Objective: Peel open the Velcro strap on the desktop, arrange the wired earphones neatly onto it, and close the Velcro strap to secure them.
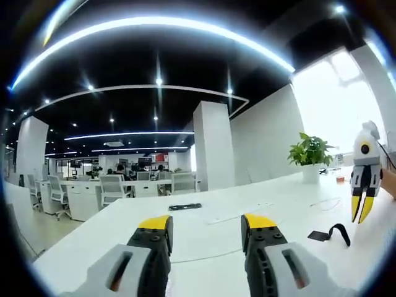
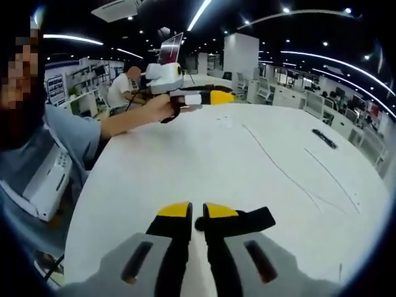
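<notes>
Right gripper (image 2: 190, 213) low over the white desk (image 2: 247, 161), jaws nearly closed, pinching the black Velcro strap (image 2: 244, 218). Left gripper (image 1: 207, 226) held level above the desk, jaws wide, empty. Thin earphone cable (image 2: 281, 170) lies stretched across the desktop beyond the strap.

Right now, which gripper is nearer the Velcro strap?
Right. The right gripper is at the Velcro strap, jaws nearly closed beside it; the left gripper is farther off.
</notes>
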Available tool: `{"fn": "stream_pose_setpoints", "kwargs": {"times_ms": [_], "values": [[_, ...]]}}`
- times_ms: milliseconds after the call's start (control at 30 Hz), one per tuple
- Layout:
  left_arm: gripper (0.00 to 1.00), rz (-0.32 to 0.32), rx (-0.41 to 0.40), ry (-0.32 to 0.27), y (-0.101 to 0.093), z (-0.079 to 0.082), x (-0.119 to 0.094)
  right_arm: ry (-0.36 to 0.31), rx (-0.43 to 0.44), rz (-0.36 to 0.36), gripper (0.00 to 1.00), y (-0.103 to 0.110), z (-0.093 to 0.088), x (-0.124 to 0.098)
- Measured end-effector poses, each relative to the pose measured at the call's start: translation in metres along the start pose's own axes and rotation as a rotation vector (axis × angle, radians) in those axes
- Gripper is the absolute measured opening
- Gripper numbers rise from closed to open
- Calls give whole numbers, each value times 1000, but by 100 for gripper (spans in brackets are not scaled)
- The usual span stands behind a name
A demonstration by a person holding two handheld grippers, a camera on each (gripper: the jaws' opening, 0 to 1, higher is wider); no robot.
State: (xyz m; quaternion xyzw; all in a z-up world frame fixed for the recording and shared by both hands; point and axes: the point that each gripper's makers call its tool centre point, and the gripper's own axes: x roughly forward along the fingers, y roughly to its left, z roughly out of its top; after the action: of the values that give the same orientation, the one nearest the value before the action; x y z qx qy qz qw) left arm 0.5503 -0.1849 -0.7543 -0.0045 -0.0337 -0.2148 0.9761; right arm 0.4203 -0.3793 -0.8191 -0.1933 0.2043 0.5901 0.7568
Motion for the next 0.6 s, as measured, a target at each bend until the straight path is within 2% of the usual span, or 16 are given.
{"fn": "stream_pose_setpoints", "kwargs": {"times_ms": [267,600], "values": [[47,-5,3,3,-1,-1,0,-33,40,-59,9,-17,0,3],[47,26,34,-12,15,8,-2,-114,67,-174,10,-41,6,11]]}}
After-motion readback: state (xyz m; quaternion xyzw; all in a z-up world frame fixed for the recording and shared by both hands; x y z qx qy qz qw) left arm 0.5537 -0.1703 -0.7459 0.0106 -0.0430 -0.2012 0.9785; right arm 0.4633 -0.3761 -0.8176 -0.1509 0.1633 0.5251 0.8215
